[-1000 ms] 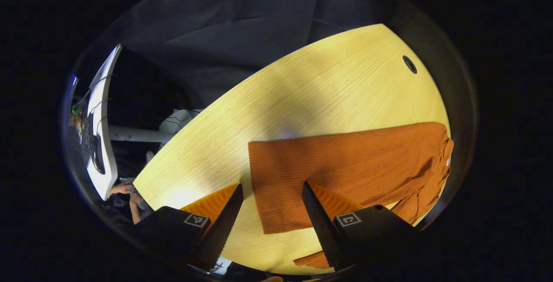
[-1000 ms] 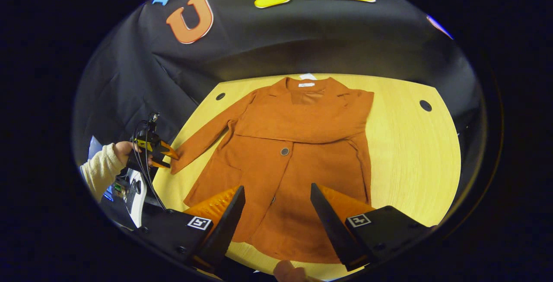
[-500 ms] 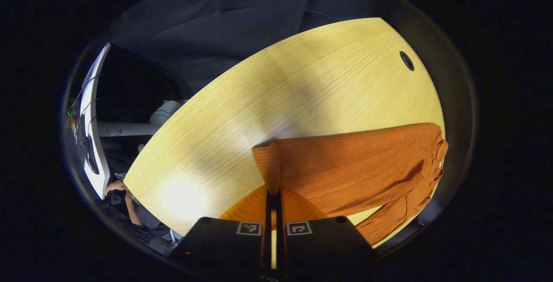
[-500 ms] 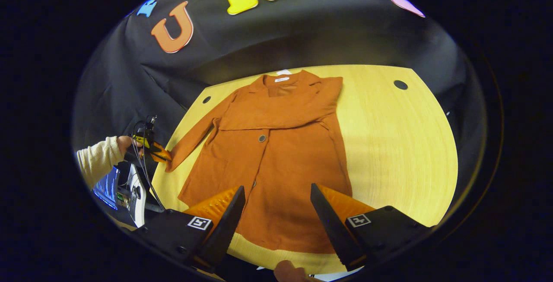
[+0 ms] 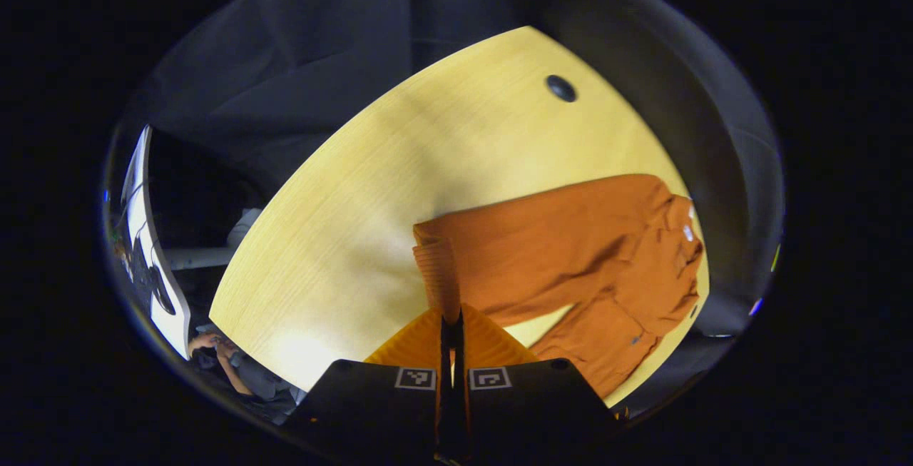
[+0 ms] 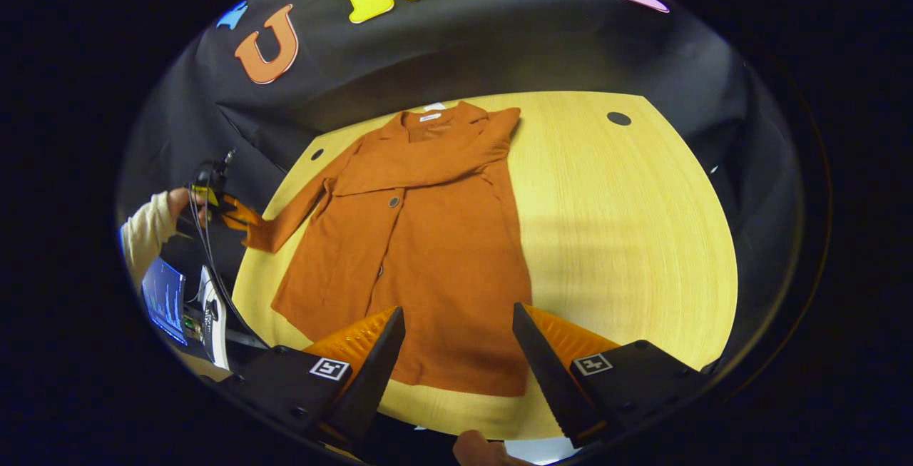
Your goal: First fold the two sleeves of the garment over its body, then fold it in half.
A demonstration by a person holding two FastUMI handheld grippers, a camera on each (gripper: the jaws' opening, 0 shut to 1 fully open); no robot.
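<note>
An orange ribbed jacket [image 6: 421, 237] lies flat on the wooden table [image 6: 628, 237], collar at the far edge. One sleeve [image 6: 428, 166] lies folded across its chest. The other sleeve [image 5: 542, 252] stretches out sideways, its cuff [image 5: 436, 273] lifted off the table. My left gripper [image 5: 451, 323] is shut on that cuff; it also shows far off at the table's left edge as the left gripper [image 6: 232, 215], held by a hand. My right gripper [image 6: 456, 323] hovers open above the jacket's hem, nothing between its fingers.
The table has round cable holes [image 6: 618, 118] near its far corners. Bare wood lies to the right of the jacket. A monitor and equipment [image 6: 171, 295] sit beyond the table's left edge. Black cloth wall [image 6: 456, 45] stands behind the table.
My left gripper closed on the outstretched sleeve's cuff and raised it off the table. My right gripper stayed open and drifted right, so the jacket sits further left in its view.
</note>
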